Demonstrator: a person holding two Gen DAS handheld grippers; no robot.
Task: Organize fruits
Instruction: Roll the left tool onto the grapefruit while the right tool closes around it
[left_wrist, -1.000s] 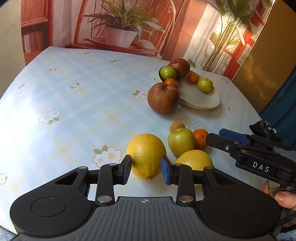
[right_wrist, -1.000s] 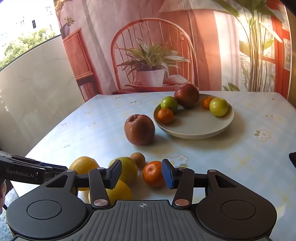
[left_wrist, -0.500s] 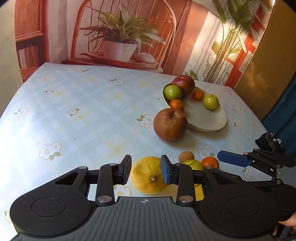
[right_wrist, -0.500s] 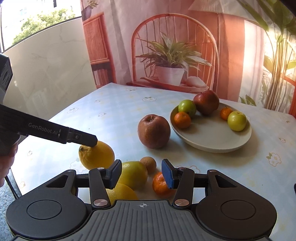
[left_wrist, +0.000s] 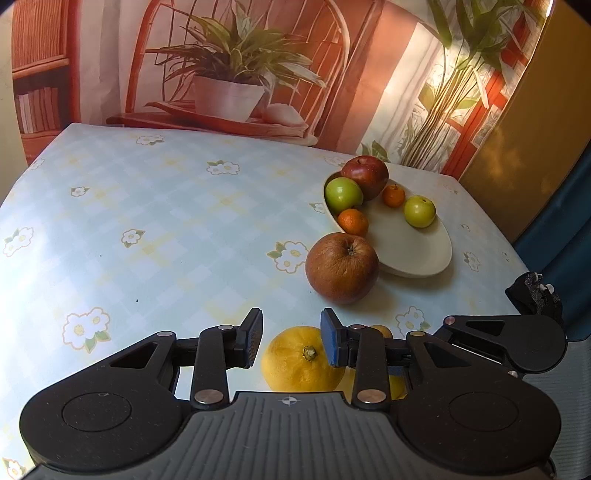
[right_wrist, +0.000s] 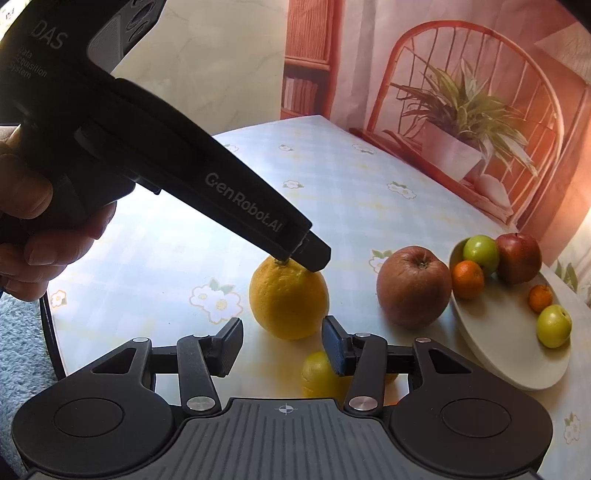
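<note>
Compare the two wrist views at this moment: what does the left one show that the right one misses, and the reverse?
Only the left wrist view shows the stem end of the big lemon between the open left gripper fingers.

Only the right wrist view shows the left gripper from outside, its tips at the lemon's top, the hand holding it, and a second lemon below the open right gripper.

Both show the brown apple beside the plate.

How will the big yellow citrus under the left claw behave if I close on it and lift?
The yellow citrus looks round and stands free on the tablecloth, so it will probably roll if nudged off-centre. Its pebbled rind should give fair grip. It nearly fills the open left claw, so the hold may be shallow.
</note>
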